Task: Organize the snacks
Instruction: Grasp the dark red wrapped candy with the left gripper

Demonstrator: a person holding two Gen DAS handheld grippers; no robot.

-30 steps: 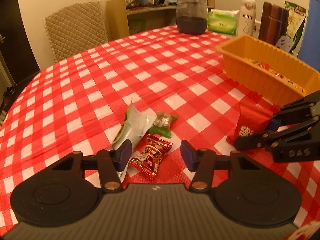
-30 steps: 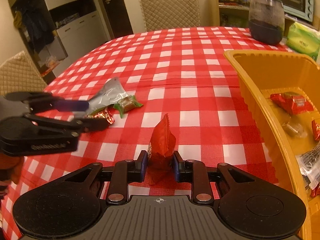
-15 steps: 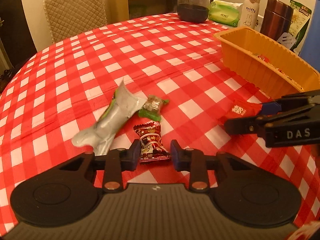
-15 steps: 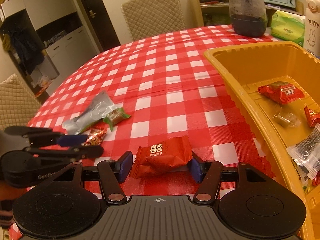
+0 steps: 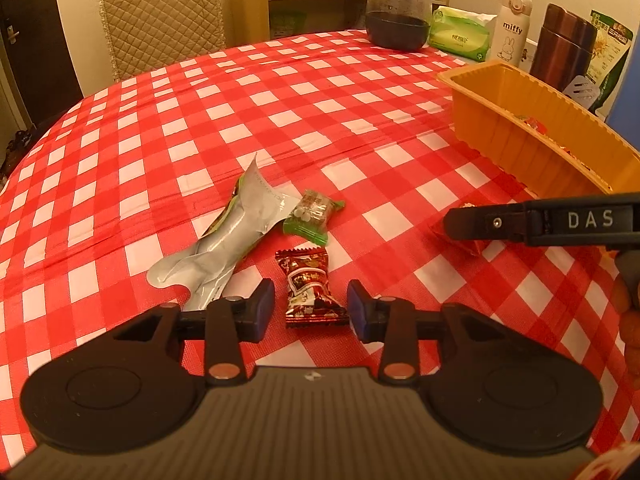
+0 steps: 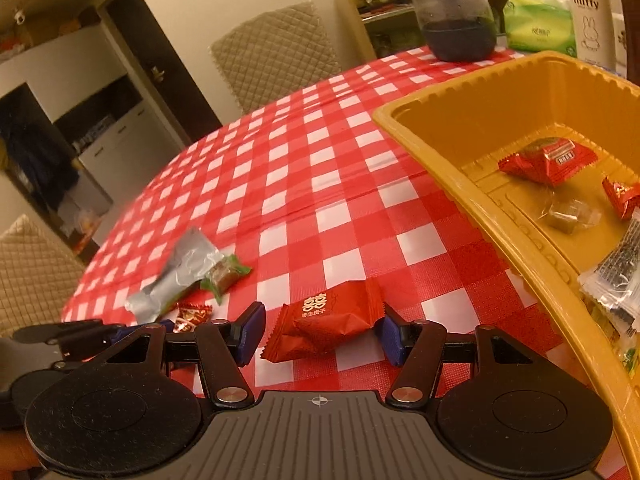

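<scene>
Between the fingers of the left gripper [image 5: 311, 306] lies the dark candy [image 5: 310, 290]; the jaws, closed tighter a moment ago, are opening again without pressing it. The right gripper [image 6: 319, 334] now stands apart around the red packet [image 6: 326, 326], released beside the orange tray [image 6: 460, 184].

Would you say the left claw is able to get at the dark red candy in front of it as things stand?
Probably yes: the dark red candy lies flat on the tablecloth between the left claw pads, which are opening, with nothing over it; the silver packet sits just beside.
</scene>
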